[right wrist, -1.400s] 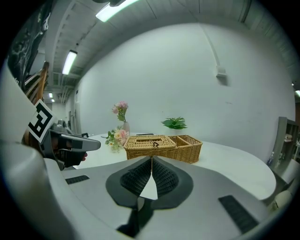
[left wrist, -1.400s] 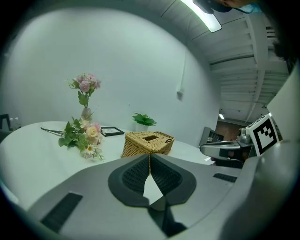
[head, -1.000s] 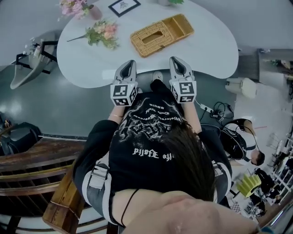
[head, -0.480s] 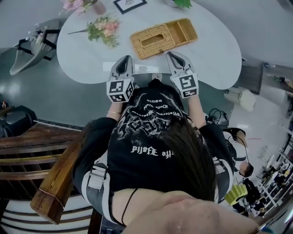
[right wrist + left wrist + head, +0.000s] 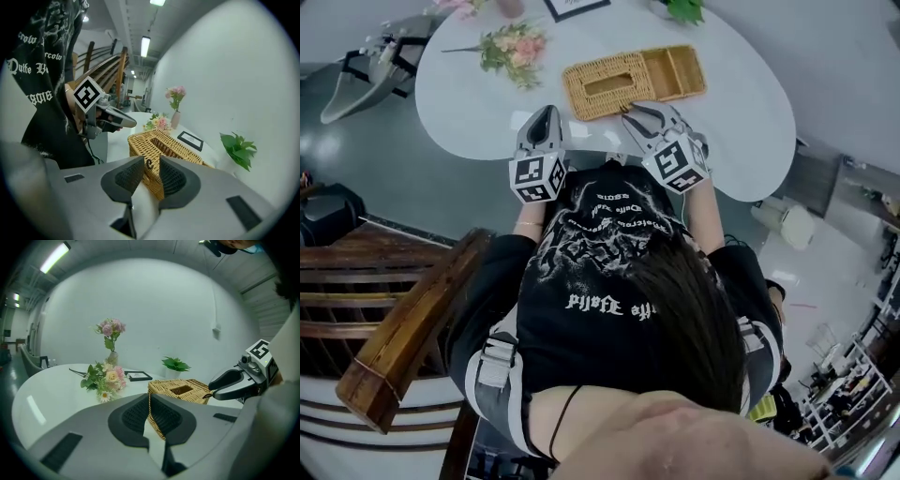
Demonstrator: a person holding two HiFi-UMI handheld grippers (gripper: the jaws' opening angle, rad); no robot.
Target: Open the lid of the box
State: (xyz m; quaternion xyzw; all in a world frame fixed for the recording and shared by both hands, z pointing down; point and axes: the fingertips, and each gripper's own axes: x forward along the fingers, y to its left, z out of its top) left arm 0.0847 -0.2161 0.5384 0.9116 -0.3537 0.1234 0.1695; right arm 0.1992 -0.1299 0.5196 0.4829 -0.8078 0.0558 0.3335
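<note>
Wicker box (image 5: 633,80) sits mid-surface (image 5: 741,103), towards the far side, w/ slotted lid lying flat. Flower bunch (image 5: 514,49) lies to its far left. R tongs (image 5: 151,161) have just been opening and are now wide, w/ nothing betw. them, tips just beside box's near edge. L tongs (image 5: 149,397) are pinched together, empty, near-left of box.

Bright ceiling tubes (image 5: 55,257), soft shadows, heavy fisheye edges, dark vignette
</note>
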